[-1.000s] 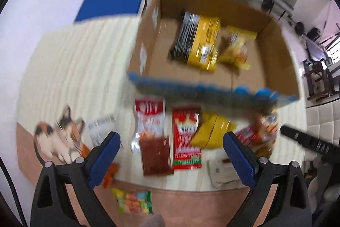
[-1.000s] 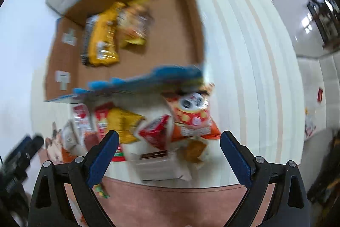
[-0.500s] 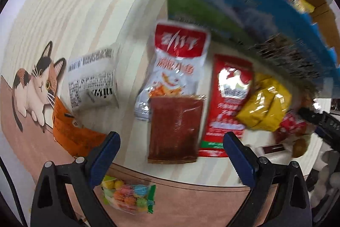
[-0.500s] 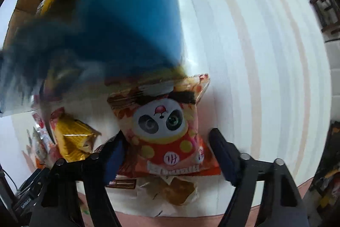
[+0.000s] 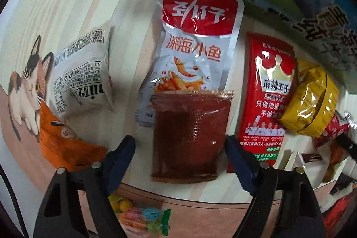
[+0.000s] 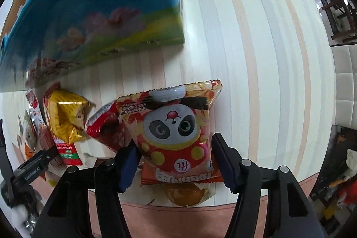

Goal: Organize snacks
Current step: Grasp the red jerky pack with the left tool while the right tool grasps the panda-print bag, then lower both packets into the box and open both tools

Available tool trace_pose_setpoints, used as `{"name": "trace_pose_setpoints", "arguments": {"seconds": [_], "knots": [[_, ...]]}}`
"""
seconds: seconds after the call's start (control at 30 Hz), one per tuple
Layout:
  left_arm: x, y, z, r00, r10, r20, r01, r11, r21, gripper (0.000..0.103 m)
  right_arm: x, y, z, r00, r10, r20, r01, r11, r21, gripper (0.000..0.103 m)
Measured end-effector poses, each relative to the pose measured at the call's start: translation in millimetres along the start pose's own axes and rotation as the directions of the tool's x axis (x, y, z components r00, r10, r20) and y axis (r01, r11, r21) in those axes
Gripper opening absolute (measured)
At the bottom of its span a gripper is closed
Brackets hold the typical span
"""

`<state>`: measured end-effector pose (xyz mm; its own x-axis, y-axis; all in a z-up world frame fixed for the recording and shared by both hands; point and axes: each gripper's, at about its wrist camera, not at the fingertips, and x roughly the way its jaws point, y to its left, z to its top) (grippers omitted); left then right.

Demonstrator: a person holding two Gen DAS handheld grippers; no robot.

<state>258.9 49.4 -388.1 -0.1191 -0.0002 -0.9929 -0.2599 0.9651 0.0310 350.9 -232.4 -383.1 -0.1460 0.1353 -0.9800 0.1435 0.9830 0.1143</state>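
Note:
In the left wrist view my left gripper (image 5: pixel 179 155) is open, its blue fingers on either side of a dark red-brown snack pouch (image 5: pixel 189 135) that lies on the table, overlapping a white fish-snack bag (image 5: pixel 191 44). In the right wrist view my right gripper (image 6: pixel 176 162) is open around the lower part of a red panda snack bag (image 6: pixel 176 133); its fingers stand close to the bag's sides. The blue and green printed cardboard box (image 6: pixel 100 15) stands just behind the snacks.
A white bag (image 5: pixel 82 81), an orange packet (image 5: pixel 62 144), a red crown-printed packet (image 5: pixel 265 99), a yellow packet (image 5: pixel 312 104) and a candy bag (image 5: pixel 142 220) lie around. A yellow-orange item (image 6: pixel 185 193) lies under the panda bag. The striped table (image 6: pixel 256 59) extends right.
Both grippers have dropped from above the box to the snacks in front of it. The left has narrowed around the red-brown pouch, the right around the panda bag.

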Motion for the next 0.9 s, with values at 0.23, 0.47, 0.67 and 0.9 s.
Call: {"name": "trace_pose_setpoints", "arguments": {"seconds": [0.23, 0.47, 0.67, 0.9], "knots": [[-11.1, 0.9, 1.1, 1.0, 0.023, 0.014, -0.023, 0.999, 0.036, 0.055, -9.6, 4.1, 2.8, 1.0, 0.022, 0.006, -0.022, 1.0, 0.009, 0.064], [-49.5, 6.9, -26.1, 0.997, 0.013, 0.078, -0.016, 0.999, 0.044, 0.055, -44.9, 1.1, -1.3, 0.995, 0.095, 0.029, -0.094, 0.995, -0.011, 0.063], [-105.1, -8.7, -52.5, 0.986, -0.068, 0.149, 0.055, 0.994, 0.094, 0.055, -89.5, 7.9, -22.1, 0.978, 0.2, 0.052, -0.199, 0.979, -0.035, 0.055], [-175.6, -47.9, -20.2, 0.96, -0.153, 0.234, 0.114, 0.978, 0.175, 0.055, -119.8, 35.0, -29.9, 0.961, 0.252, 0.115, -0.246, 0.967, -0.063, 0.052]]}}
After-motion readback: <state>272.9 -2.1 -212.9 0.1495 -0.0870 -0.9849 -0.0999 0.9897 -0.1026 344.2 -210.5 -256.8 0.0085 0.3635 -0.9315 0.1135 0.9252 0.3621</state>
